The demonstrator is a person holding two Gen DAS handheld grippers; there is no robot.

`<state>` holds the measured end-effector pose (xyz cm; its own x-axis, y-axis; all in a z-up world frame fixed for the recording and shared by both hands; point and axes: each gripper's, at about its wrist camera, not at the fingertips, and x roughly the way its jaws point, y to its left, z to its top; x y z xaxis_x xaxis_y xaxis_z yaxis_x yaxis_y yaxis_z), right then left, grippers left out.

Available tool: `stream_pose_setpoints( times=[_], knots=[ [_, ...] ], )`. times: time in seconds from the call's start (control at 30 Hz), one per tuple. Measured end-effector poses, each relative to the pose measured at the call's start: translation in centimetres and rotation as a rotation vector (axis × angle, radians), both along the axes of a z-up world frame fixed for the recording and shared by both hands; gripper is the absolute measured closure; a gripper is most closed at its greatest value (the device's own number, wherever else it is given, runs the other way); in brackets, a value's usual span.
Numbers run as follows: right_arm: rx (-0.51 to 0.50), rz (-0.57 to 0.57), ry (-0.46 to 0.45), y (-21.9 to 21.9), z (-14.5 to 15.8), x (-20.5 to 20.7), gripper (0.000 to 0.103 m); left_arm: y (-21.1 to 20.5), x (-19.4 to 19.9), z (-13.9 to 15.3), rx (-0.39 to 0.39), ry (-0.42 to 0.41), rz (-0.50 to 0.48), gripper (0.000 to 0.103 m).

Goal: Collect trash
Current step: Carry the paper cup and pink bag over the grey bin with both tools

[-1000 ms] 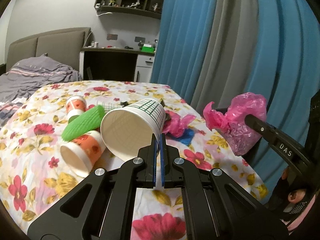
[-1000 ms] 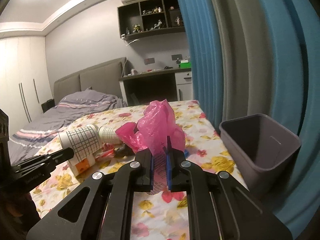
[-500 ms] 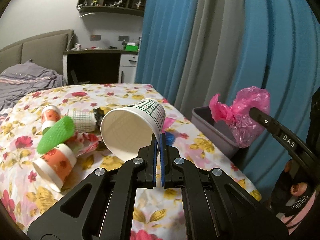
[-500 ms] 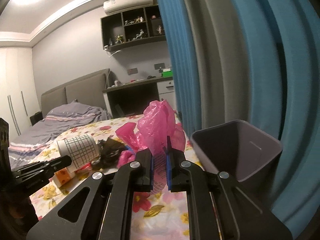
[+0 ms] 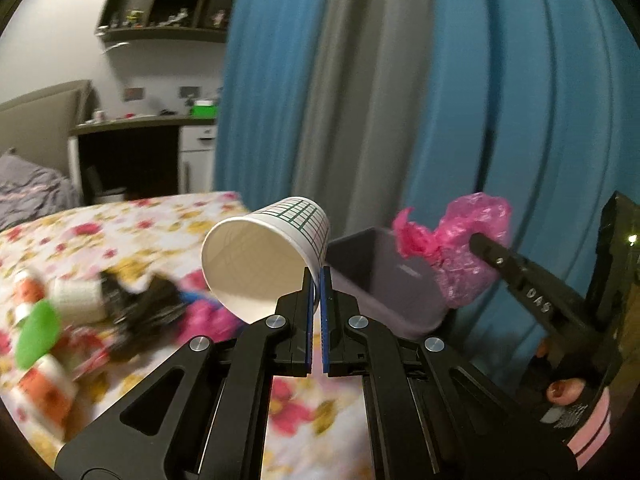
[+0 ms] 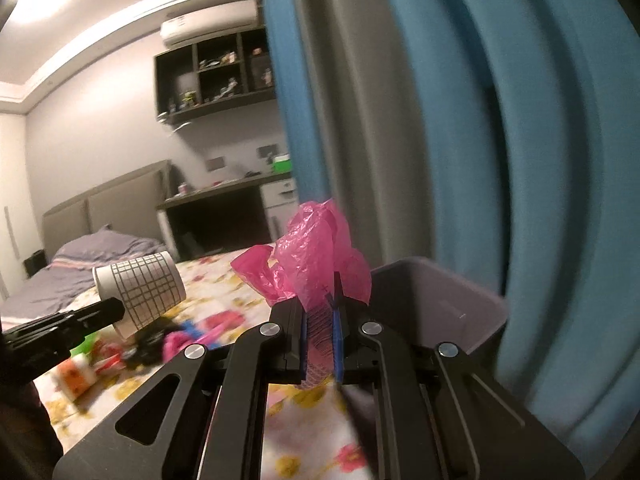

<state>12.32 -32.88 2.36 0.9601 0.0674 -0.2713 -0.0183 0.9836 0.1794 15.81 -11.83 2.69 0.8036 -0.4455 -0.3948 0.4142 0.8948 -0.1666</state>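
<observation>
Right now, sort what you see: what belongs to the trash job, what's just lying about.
Job:
- left claw, shut on paper cup
- right claw, shut on pink plastic bag
- grey bin
- litter pile on floral bedspread

Lying about:
- curtains
- desk
- wall shelf

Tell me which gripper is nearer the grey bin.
Right. The right gripper, shut on the pink plastic bag, is right at the grey bin rim. The left gripper, pinching the paper cup by its rim, sits beside the bin, further off.
</observation>
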Motion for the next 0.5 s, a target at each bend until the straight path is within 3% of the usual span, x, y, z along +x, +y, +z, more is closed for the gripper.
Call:
stream_pose_setpoints(
  times=[0.3, 0.5],
  knots=[
    [-0.034, -0.111, 0.006, -2.9, -1.1, 3.1, 0.092, -8.3, 5.8, -2.1, -0.023, 0.025, -0.166, 0.101],
    [-0.039, -0.147, 0.028, -4.1, -2.1, 4.0, 0.092, -11.2, 8.3, -4.8, 0.001, 0.082, -0.208, 0.101]
  ],
)
